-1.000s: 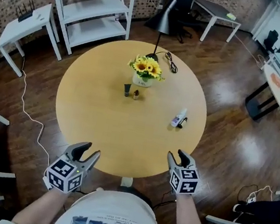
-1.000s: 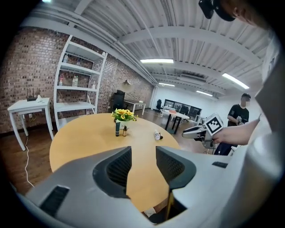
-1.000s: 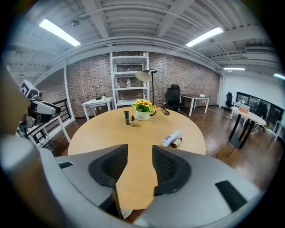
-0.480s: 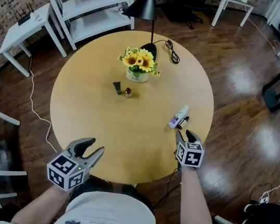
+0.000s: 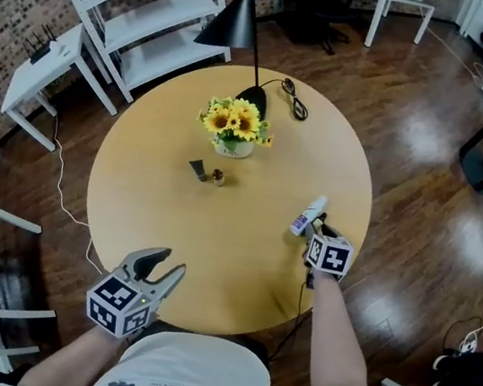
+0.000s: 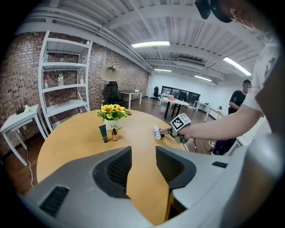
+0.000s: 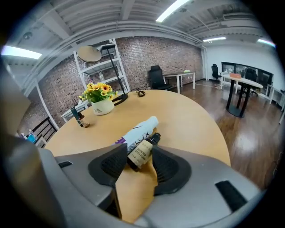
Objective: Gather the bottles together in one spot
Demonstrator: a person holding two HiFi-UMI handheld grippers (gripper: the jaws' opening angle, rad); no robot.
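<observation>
2 hand-held grippers over 1 round bench (image 5: pixel 148 209).

Right hand-held gripper (image 5: pixel 316 234): jaws partway apart, just opened a bit further. 1 small amber bottle (image 7: pixel 142 151) w/ black cap lies on its side on the bench. Its base end is between the jaws, close to both pads, but no clear squeeze shows, so not gripped. 1 white bottle (image 5: pixel 307 215) lies on its side just left of this gripper's tips, alongside the amber bottle and apparently touching it.

Left hand-held gripper (image 5: pixel 167 263): jaws medium-wide, only bench top between them. It hovers at the near bench edge, well apart from every bottle.

Other 2 containers: 1 dark tube (image 5: pixel 198 170) and 1 small brown bottle (image 5: pixel 218 177), both upright, just beside each other; can't tell if touching. They stand well ahead of the left hand-held gripper and far ahead-left of the right one.

Total 4 containers in 2 pairs: 2 at the right hand-held gripper, 2 near bench centre.

1 pot of sunflowers (image 5: pixel 235 132) sits just beyond the tube pair. 1 black lamp (image 5: pixel 237 21) stands past the flowers, w/ 1 black cable (image 5: pixel 293 98) coiled at the far bench edge.

Off the bench, far beyond the left hand-held gripper: 1 white shelf unit (image 5: pixel 152 10) and 1 small white side table (image 5: pixel 49 62).
</observation>
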